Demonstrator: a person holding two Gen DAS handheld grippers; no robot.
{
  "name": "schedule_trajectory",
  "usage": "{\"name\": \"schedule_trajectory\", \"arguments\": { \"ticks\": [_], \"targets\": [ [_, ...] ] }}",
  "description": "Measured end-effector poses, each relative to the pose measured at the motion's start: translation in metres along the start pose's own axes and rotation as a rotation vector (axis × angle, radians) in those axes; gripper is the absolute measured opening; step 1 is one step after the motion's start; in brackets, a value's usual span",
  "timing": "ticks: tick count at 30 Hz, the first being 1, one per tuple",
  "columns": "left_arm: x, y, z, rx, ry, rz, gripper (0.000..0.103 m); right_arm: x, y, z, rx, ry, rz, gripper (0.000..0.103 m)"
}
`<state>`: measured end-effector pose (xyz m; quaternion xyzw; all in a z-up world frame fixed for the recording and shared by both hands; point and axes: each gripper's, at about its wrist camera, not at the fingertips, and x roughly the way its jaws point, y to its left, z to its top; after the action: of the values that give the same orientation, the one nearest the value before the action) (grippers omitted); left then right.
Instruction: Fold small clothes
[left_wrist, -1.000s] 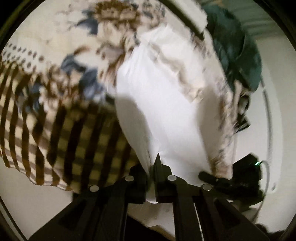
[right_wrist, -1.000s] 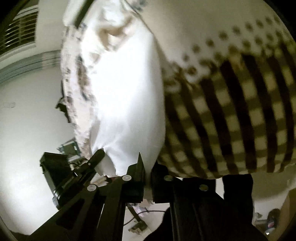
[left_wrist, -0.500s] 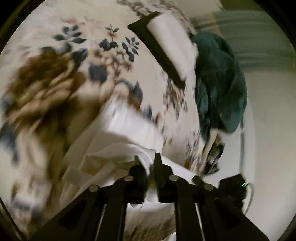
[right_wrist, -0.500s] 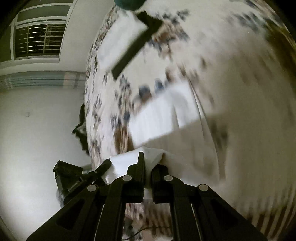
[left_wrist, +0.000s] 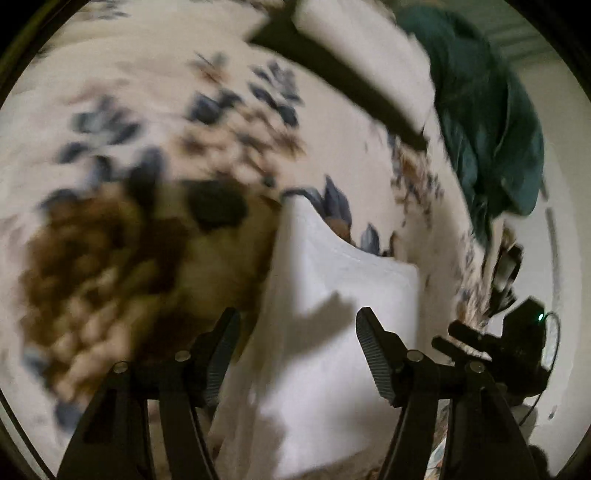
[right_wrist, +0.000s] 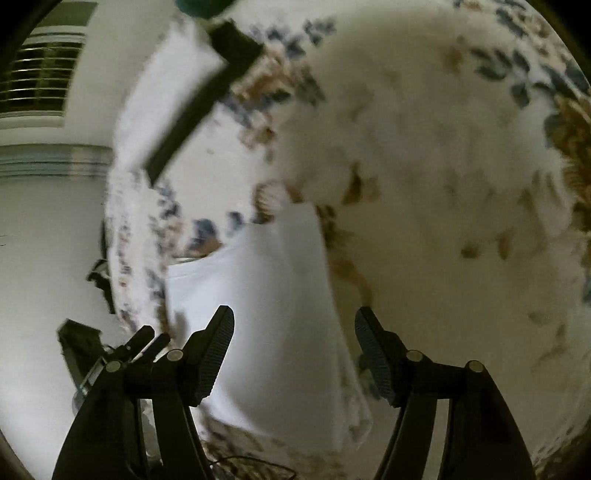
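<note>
A small white garment (left_wrist: 332, 295) lies folded over on the floral bedspread (left_wrist: 147, 110). It also shows in the right wrist view (right_wrist: 266, 295). My left gripper (left_wrist: 295, 339) is open and empty just above the garment's near part, jaws wide apart. My right gripper (right_wrist: 293, 339) is open and empty above the same garment from the other side. The other gripper's black body shows at the right of the left wrist view (left_wrist: 517, 343) and at the lower left of the right wrist view (right_wrist: 110, 354). Both views are motion-blurred.
A folded white and black stack (left_wrist: 351, 66) lies farther back on the bed, also in the right wrist view (right_wrist: 184, 99). A dark teal garment (left_wrist: 491, 122) is heaped at the bed's far edge. A window (right_wrist: 37, 74) is in the wall beyond.
Both grippers were shut on the white garment, carried it forward and folded it over the bedspread. Both have now opened and let it go; it lies flat.
</note>
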<state>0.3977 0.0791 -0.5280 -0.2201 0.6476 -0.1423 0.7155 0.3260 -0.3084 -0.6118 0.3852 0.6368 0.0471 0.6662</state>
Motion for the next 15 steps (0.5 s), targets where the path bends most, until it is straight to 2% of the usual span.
{"name": "schedule_trajectory", "arguments": {
  "ticks": [1, 2, 3, 4, 5, 6, 8, 11, 12, 13, 14, 15],
  "targets": [
    [0.008, -0.002, 0.004, 0.01, 0.0, -0.006, 0.059, 0.006, -0.002, 0.002, 0.009, 0.01, 0.006, 0.07],
    [0.014, -0.005, 0.009, 0.021, -0.009, -0.009, 0.048, 0.011, -0.004, 0.005, 0.023, 0.014, 0.024, 0.068],
    [0.019, -0.008, 0.013, 0.033, -0.024, -0.005, 0.017, 0.016, -0.005, 0.01, 0.042, 0.004, 0.065, 0.05],
    [0.019, -0.009, 0.014, 0.04, -0.025, -0.006, 0.012, 0.019, -0.004, 0.012, 0.053, -0.001, 0.079, 0.032],
    [0.017, -0.009, 0.015, 0.048, -0.046, -0.019, 0.01, 0.021, -0.002, 0.016, 0.061, -0.006, 0.086, 0.005],
    [0.012, -0.008, 0.014, 0.055, -0.061, -0.019, 0.01, 0.02, 0.001, 0.018, 0.056, -0.025, 0.088, 0.004],
    [0.01, -0.003, 0.014, 0.055, -0.059, -0.017, 0.009, 0.015, 0.011, 0.02, 0.012, -0.074, 0.073, 0.003],
    [0.019, 0.017, 0.02, -0.02, -0.006, -0.053, 0.015, 0.028, 0.01, 0.025, 0.001, -0.036, 0.004, 0.003],
    [0.016, 0.019, 0.021, -0.04, 0.009, -0.074, 0.021, 0.032, 0.008, 0.026, 0.005, 0.0, -0.027, 0.005],
    [0.01, 0.019, 0.021, -0.047, 0.012, -0.075, 0.035, 0.031, 0.007, 0.024, 0.008, 0.024, -0.035, 0.008],
    [0.0, 0.02, 0.019, -0.037, 0.004, -0.074, 0.043, 0.028, 0.006, 0.02, 0.008, 0.042, -0.034, 0.011],
    [-0.008, 0.02, 0.015, -0.031, -0.002, -0.08, 0.055, 0.021, 0.005, 0.014, -0.001, 0.049, -0.028, 0.022]
  ]
}}
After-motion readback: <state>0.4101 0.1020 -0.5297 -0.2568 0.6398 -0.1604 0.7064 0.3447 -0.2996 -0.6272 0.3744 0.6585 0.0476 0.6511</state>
